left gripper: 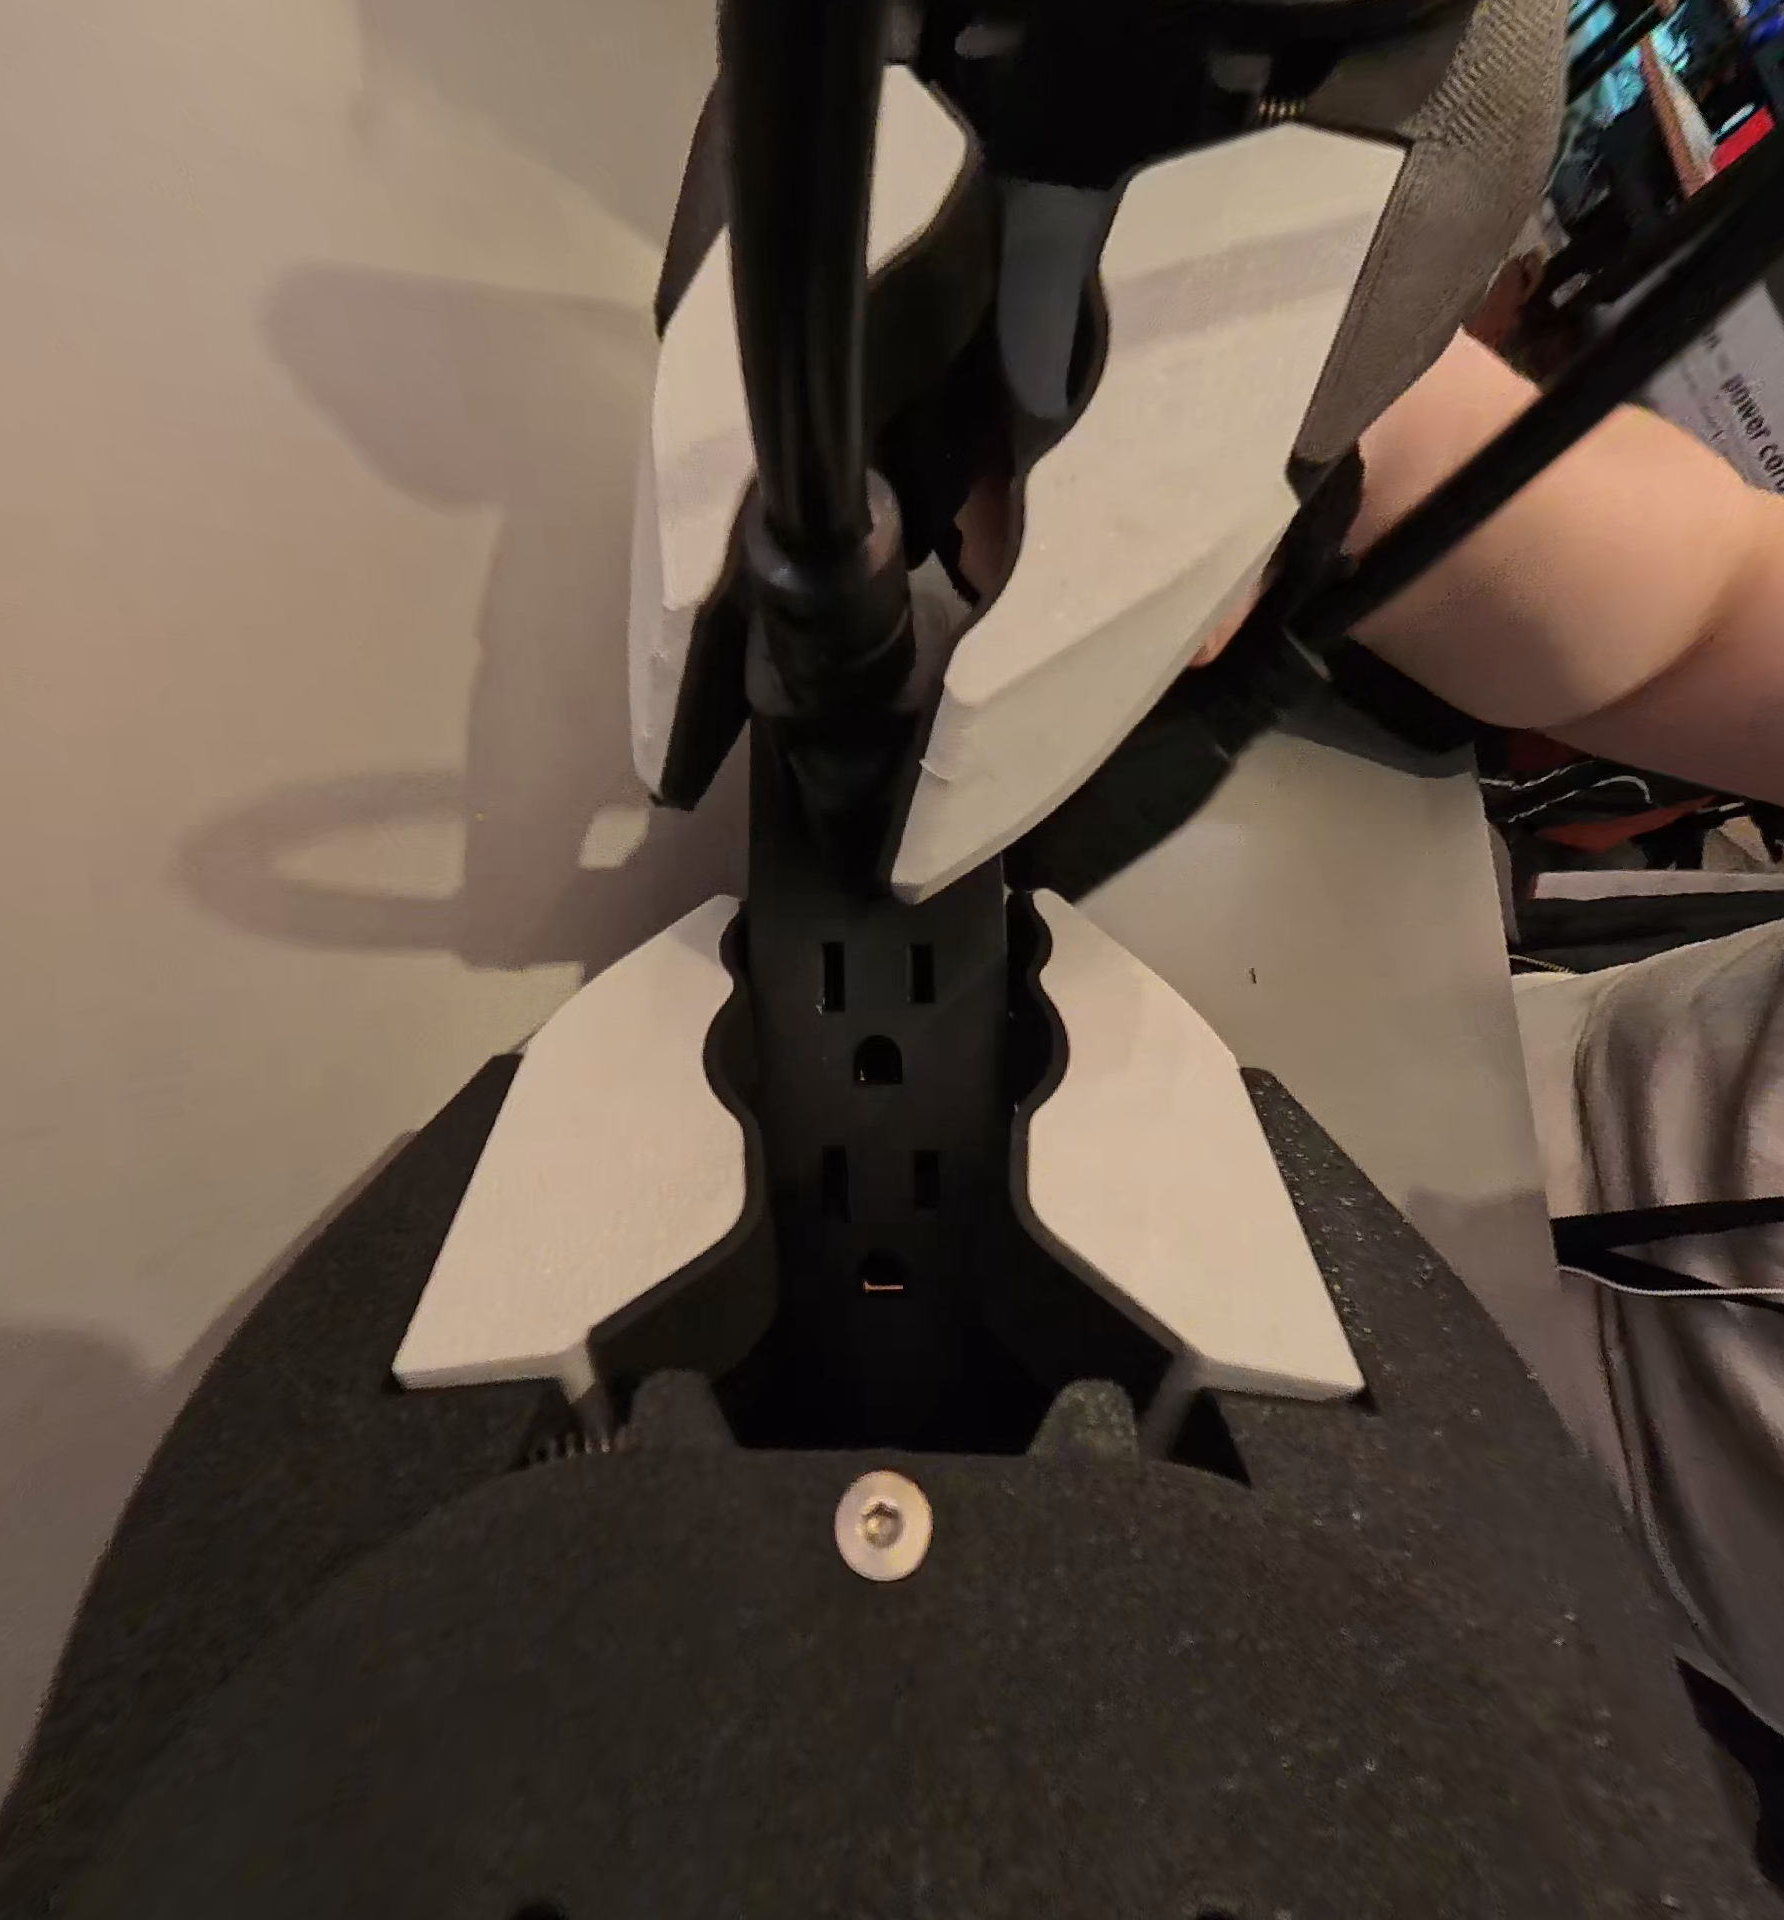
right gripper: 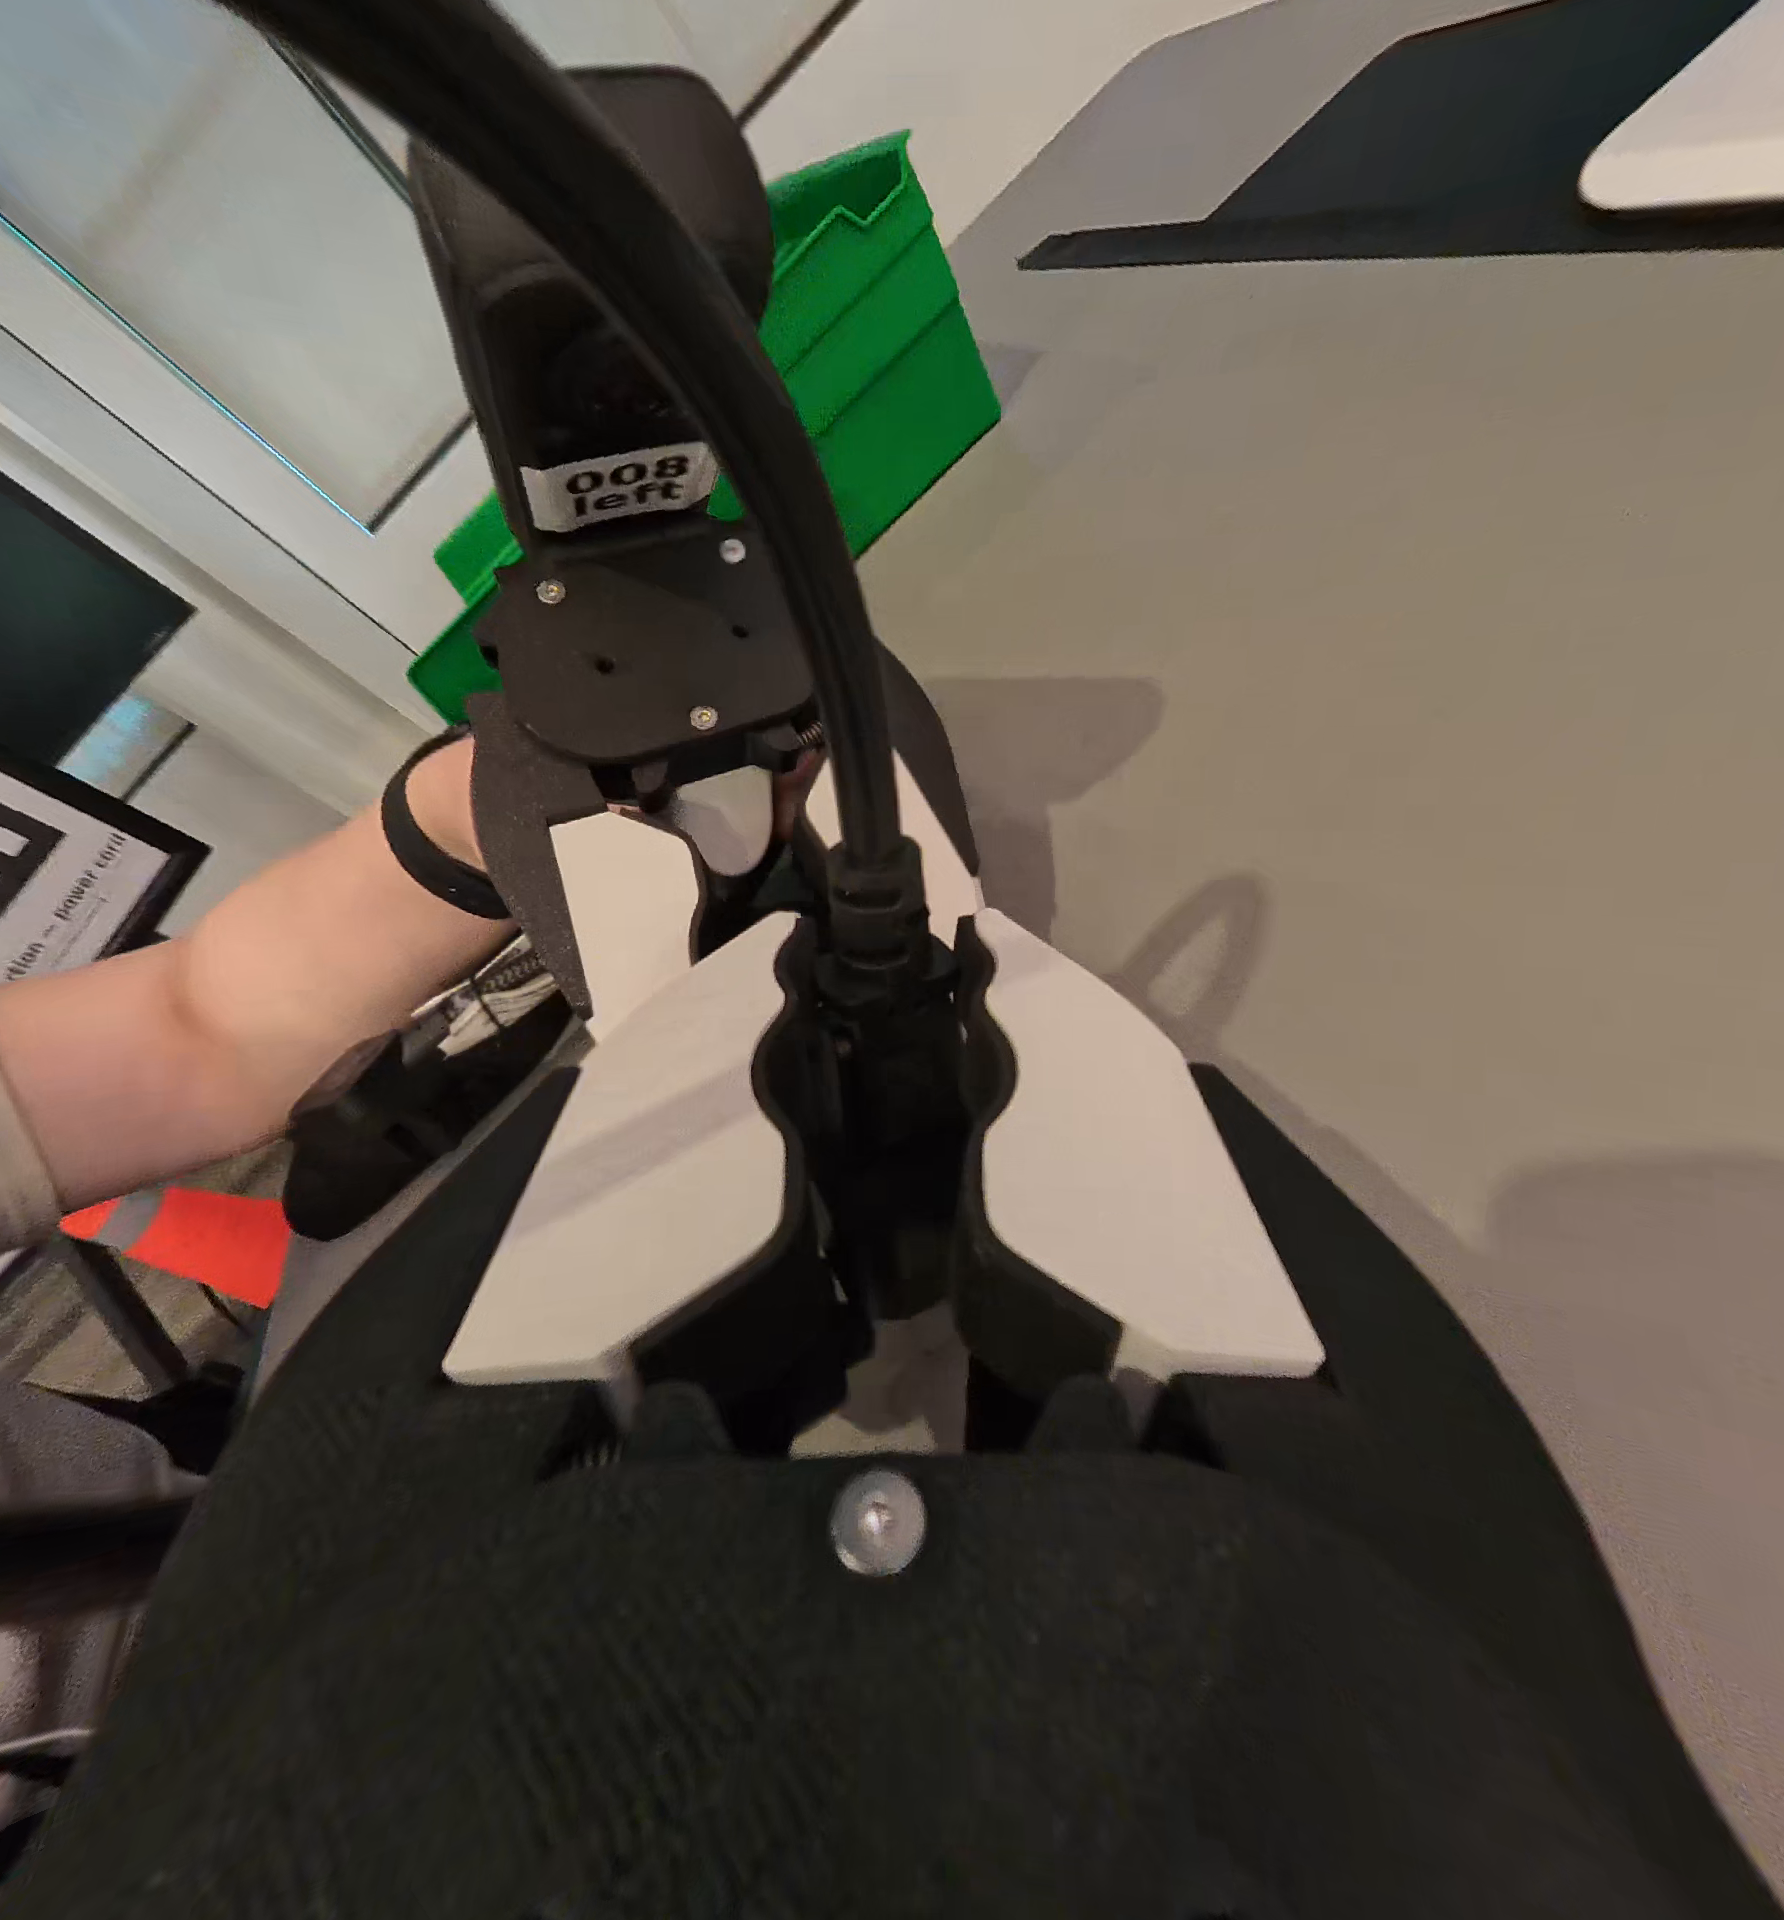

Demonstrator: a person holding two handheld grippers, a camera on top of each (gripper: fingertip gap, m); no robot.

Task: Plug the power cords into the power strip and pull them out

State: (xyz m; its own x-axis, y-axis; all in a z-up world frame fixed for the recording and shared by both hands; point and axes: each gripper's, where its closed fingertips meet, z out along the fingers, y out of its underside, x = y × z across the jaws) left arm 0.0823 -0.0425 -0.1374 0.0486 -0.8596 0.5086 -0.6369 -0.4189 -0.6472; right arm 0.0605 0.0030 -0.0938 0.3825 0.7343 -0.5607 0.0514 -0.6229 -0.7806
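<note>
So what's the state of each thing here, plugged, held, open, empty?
Power strip: gripped by the left gripper, two outlets showing empty.
Power cord plug: held by the right gripper, at the strip; whether seated, can't tell.
Left gripper: jaws shut on the strip.
Right gripper: jaws shut on the plug.
Green bin: contents hidden.
</note>
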